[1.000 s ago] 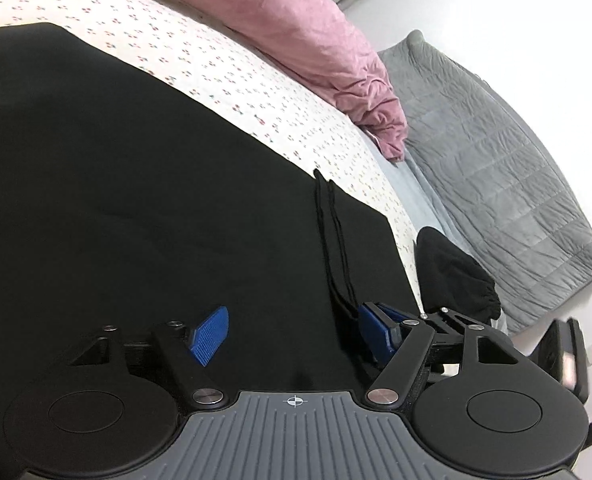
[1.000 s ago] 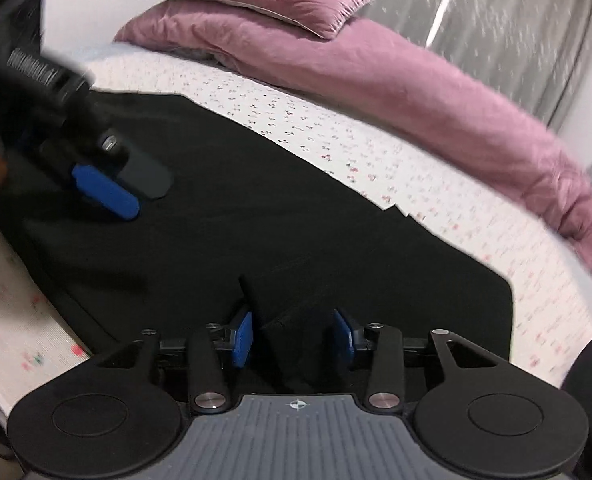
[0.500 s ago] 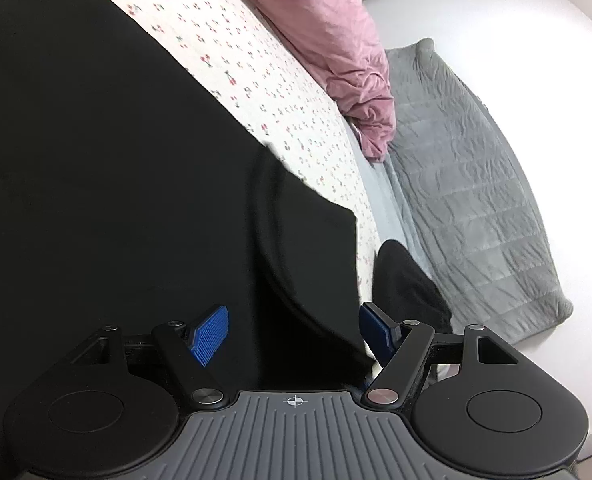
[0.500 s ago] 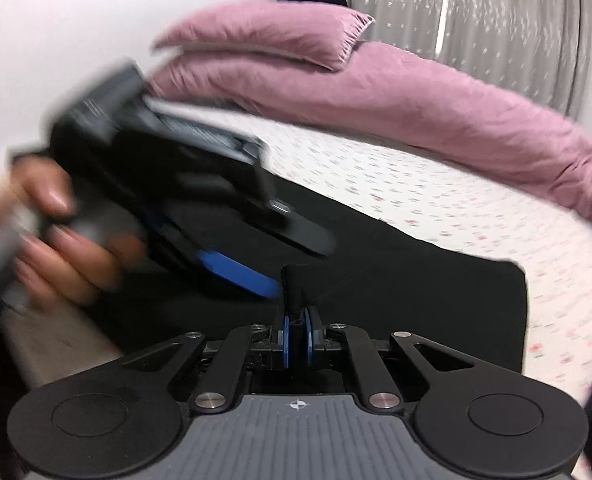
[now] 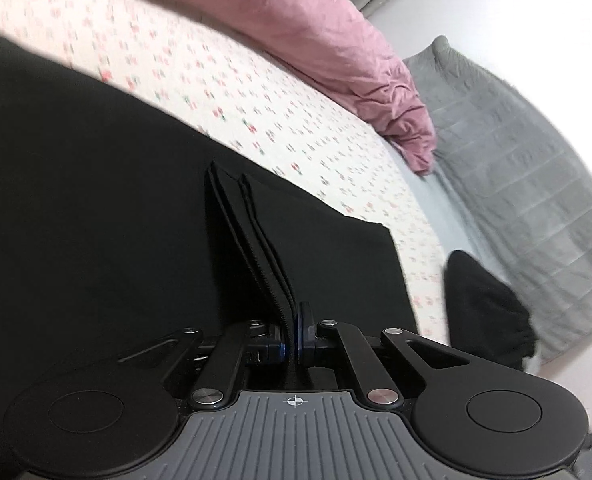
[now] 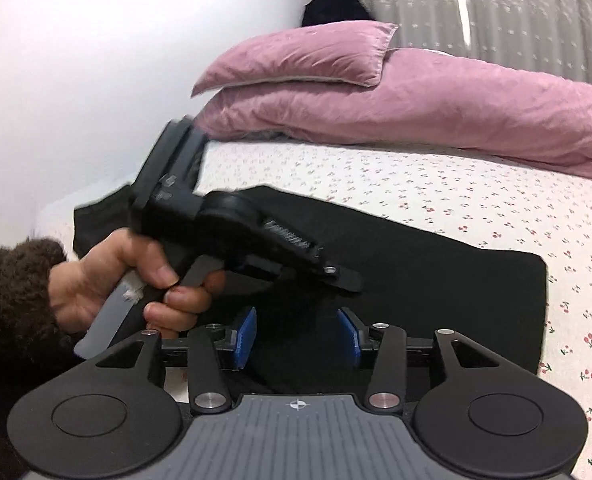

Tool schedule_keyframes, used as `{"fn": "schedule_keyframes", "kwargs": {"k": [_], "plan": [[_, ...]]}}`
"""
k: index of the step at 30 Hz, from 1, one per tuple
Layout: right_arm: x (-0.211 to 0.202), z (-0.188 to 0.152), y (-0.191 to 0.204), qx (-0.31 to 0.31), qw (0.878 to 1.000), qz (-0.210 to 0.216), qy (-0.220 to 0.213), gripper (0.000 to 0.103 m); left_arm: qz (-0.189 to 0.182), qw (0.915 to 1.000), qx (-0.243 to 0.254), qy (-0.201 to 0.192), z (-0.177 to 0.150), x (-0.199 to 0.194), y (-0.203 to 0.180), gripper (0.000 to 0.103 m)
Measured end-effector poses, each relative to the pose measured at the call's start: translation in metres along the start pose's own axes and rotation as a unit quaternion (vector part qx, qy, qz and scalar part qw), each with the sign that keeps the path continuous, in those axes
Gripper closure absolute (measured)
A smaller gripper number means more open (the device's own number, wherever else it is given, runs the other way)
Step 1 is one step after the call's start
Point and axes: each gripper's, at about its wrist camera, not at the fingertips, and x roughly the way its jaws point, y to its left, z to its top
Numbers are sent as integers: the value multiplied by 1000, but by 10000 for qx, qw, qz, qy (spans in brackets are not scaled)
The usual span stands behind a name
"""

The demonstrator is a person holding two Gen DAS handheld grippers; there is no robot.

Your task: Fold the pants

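Black pants (image 5: 96, 200) lie flat on a bed sheet with a cherry print (image 5: 256, 92). My left gripper (image 5: 294, 328) is shut on a raised stack of the pants' seamed edges (image 5: 256, 248), which stands up from the cloth between the pads. In the right wrist view a hand (image 6: 136, 280) holds that left gripper (image 6: 336, 280) low over the pants (image 6: 436, 280). My right gripper (image 6: 296, 336) sits just behind it, its jaws opening. Its blue pads (image 6: 245, 336) stand apart, with dark cloth lying loose between them and not pinched.
A pink duvet (image 6: 456, 112) and a pink pillow (image 6: 304, 56) lie along the far side of the bed. A grey quilted blanket (image 5: 516, 168) and a black bundle (image 5: 484, 312) are off the bed's right end. A white wall (image 6: 76, 60) is at the left.
My left gripper went from wide open to shut on the pants' edges. My right gripper pinched the cloth half a second ago and has since opened and tilted upward.
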Motion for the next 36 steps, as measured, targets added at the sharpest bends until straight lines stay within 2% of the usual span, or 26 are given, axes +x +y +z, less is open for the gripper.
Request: {"fn": "schedule_keyframes", "kwargs": {"k": [2, 7, 10, 13, 19, 23, 27, 33, 36], "plan": [[-1, 0, -7, 134, 9997, -178, -38, 55, 274, 9996, 103, -34, 4, -8, 1, 101], [17, 1, -15, 235, 9944, -1020, 156, 55, 865, 9952, 437, -113, 10, -31, 6, 101], [30, -1, -17, 319, 9888, -1406, 376, 55, 1274, 9892, 698, -206, 12, -49, 9, 101], [48, -1, -16, 429, 9847, -1584, 584, 55, 1602, 9826, 883, -338, 15, -67, 16, 101], [70, 7, 5, 304, 9844, -1560, 754, 54, 1974, 9760, 668, -640, 20, -106, 48, 101], [87, 16, 22, 131, 9858, -1456, 830, 53, 2380, 9659, 464, -910, 25, -133, 73, 101], [102, 20, 35, -38, 9868, -1335, 918, 52, 2541, 9606, 100, -1118, 31, -163, 104, 101], [120, 23, 55, -335, 9881, -1140, 978, 50, 2794, 9495, -107, -1422, 35, -196, 134, 101], [125, 23, 62, -483, 9885, -1053, 971, 45, 3017, 9391, -158, -1637, 34, -217, 149, 101]]}}
